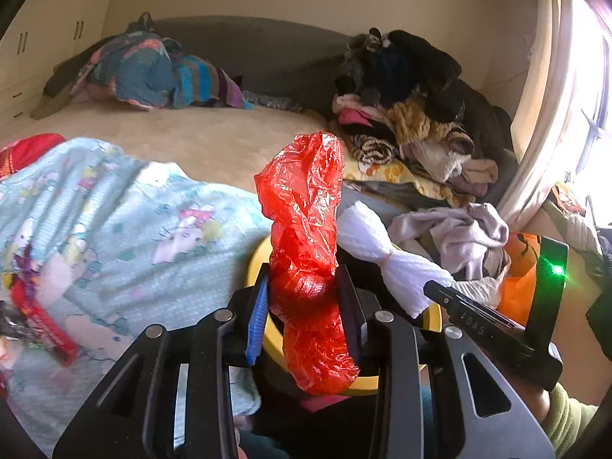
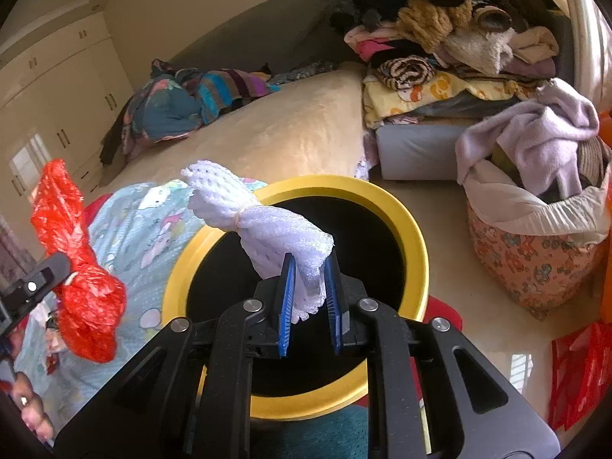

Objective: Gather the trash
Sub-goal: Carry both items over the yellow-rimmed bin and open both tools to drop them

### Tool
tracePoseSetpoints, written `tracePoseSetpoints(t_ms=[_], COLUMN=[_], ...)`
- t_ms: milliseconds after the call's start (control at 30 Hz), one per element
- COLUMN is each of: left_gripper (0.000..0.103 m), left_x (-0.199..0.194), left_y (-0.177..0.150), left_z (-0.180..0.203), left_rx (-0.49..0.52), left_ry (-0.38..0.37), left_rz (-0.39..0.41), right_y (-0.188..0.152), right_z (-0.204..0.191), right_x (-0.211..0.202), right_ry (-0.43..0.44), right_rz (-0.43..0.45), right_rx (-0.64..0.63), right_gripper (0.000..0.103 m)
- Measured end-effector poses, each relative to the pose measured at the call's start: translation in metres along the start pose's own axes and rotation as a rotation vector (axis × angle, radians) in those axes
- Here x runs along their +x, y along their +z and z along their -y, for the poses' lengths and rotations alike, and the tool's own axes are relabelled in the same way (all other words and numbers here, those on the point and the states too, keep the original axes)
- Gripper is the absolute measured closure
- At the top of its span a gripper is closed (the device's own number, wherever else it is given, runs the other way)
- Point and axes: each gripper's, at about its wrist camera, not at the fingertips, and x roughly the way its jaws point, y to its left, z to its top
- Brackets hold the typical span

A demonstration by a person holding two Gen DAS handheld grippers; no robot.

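From my left wrist view, the left gripper point(image 1: 304, 290) is clamped on a crumpled red plastic bag point(image 1: 306, 206), which stands up through the frame's centre. The yellow bin point(image 1: 257, 260) peeks out behind it. At right, the right gripper point(image 1: 432, 287) carries the white foam netting point(image 1: 376, 244).

From my right wrist view, the right gripper point(image 2: 310, 287) pinches the white foam netting point(image 2: 267, 210) at lower centre, over the yellow bin's point(image 2: 415, 244) black opening. The red plastic bag point(image 2: 82, 264) hangs at left, seemingly outside the rim.
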Motion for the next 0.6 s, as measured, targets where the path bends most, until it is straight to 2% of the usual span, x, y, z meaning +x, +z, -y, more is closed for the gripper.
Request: tracePoseSetpoints(t_ms=[200, 233, 267, 300, 333, 367, 500, 600], left_gripper=[0.07, 0.069, 0.067, 0.063, 0.054, 0.044, 0.032, 0.025], left_x=[0.025, 0.03, 0.033, 0.036, 0.041, 0.044, 0.05, 0.046], left_y=[-0.005, -0.006, -0.007, -0.007, -0.008, -0.008, -0.01, -0.013], left_z=[0.014, 0.016, 0.017, 0.019, 0.02, 0.021, 0.022, 0.019], left_rx=[0.011, 0.011, 0.011, 0.013, 0.016, 0.018, 0.019, 0.016], left_ry=[-0.021, -0.029, -0.037, -0.042, -0.051, -0.058, -0.065, -0.053], left_rz=[-0.04, -0.048, -0.052, -0.056, -0.065, -0.07, -0.077, -0.065], right_y=[-0.001, -0.002, -0.002, -0.002, -0.002, -0.002, -0.002, -0.001], right_z=[0.008, 0.007, 0.008, 0.01, 0.012, 0.014, 0.018, 0.018], right_x=[0.004, 0.003, 0.003, 0.003, 0.002, 0.002, 0.001, 0.001], right_ry=[-0.029, -0.031, -0.035, -0.049, -0.059, -0.065, -0.086, -0.095], right_rz=[0.001, 0.004, 0.007, 0.014, 0.021, 0.028, 0.038, 0.048], right_rx=[0.025, 0.028, 0.032, 0.038, 0.044, 0.052, 0.064, 0.054], right_gripper=[0.089, 0.082, 0.077, 0.066, 0.06, 0.059, 0.051, 0.049])
